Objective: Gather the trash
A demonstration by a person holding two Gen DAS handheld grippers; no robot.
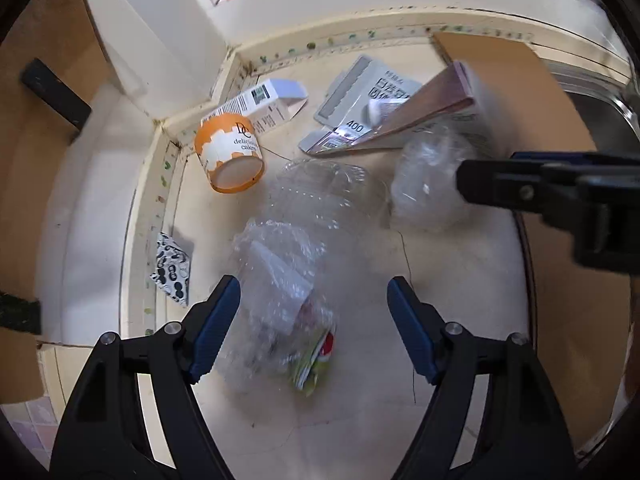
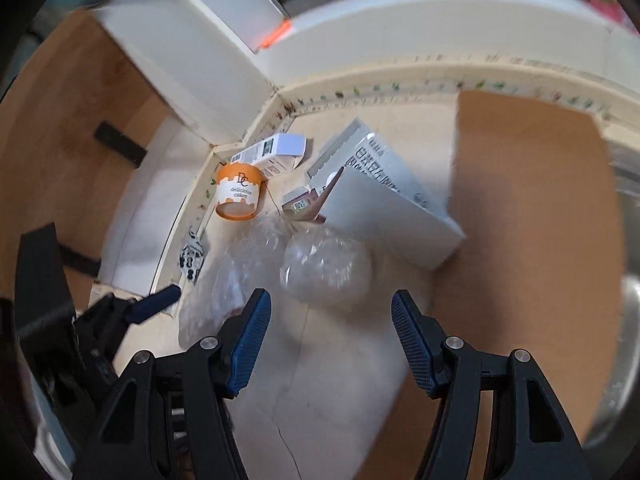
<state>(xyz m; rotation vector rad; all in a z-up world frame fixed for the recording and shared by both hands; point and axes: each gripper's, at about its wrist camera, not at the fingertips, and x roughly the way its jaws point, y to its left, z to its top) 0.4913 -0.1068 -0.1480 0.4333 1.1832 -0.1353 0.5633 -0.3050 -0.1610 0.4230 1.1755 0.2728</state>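
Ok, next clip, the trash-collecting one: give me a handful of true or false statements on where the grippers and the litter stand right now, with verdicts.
1. The left gripper has its jaws apart. True.
2. The orange paper cup stands upright. False: it lies on its side, with one round end facing the camera.
3. The right gripper is clamped on the white box. False: its jaws are apart and empty, and the box lies beyond them.
4. A crumpled clear plastic bag lies between the left gripper's fingers, not yet gripped. True.
5. A small black-and-white patterned packet lies near the counter's edge. True.
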